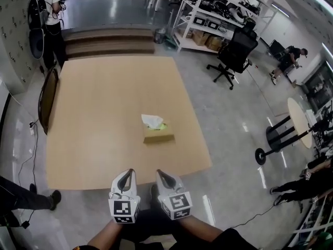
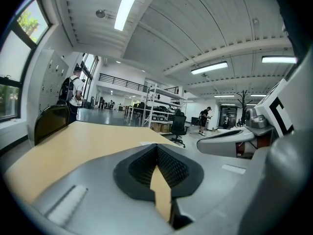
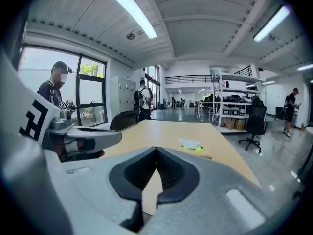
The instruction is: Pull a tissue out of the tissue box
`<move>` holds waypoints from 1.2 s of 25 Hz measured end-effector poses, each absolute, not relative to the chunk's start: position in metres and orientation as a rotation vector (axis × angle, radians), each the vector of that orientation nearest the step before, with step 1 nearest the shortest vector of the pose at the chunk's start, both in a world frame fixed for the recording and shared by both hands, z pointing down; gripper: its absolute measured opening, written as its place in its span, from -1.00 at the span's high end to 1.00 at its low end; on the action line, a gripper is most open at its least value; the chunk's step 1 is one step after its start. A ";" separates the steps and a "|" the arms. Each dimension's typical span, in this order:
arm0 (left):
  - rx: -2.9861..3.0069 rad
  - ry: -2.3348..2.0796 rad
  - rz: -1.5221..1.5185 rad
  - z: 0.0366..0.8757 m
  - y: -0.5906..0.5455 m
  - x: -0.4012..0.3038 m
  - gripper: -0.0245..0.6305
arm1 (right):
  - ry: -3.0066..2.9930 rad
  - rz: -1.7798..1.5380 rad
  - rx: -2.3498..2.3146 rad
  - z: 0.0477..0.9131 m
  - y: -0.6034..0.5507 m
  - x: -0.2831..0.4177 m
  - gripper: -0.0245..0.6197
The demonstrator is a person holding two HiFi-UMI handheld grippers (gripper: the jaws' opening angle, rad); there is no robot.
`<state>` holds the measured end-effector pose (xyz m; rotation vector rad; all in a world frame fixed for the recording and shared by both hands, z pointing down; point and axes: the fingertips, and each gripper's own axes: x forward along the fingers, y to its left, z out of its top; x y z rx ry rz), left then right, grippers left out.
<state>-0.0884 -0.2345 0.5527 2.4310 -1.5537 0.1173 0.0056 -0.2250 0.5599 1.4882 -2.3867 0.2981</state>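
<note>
Toward the counter's (image 1: pixel 93 113) right edge sits the tissue box (image 1: pixel 158 134), tissue (image 1: pixel 152 121) sticking up; your left tongs (image 1: pixel 127 175) and right tongs (image 1: pixel 163 175) hover off the near edge, both closed, empty.

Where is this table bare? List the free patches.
The table is nearly all bare: the far half beyond the tissue box, the wide stretch between the box and the chair at the left edge, and the near strip between the box and the left claw and right claw. Tightest is the strip right of the box.
</note>
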 end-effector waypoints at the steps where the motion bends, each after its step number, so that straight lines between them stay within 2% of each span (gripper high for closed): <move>1: 2.421 -1.558 0.124 0.554 -0.237 -0.089 0.87 | -2.388 0.306 1.476 0.563 -0.228 0.005 0.95; 18: 2.317 -1.693 0.214 0.569 -0.337 -0.069 0.87 | -2.430 0.302 1.322 0.580 -0.358 0.032 0.95; 25: 2.284 -1.723 0.254 0.574 -0.374 -0.061 0.87 | -2.318 0.294 1.207 0.614 -0.423 0.039 0.95; 27: 2.268 -1.727 0.264 0.579 -0.380 -0.059 0.87 | -2.292 0.309 1.181 0.627 -0.435 0.040 0.80; 30: 2.245 -1.730 0.280 0.586 -0.389 -0.057 0.87 | -2.252 0.324 1.163 0.642 -0.449 0.041 0.73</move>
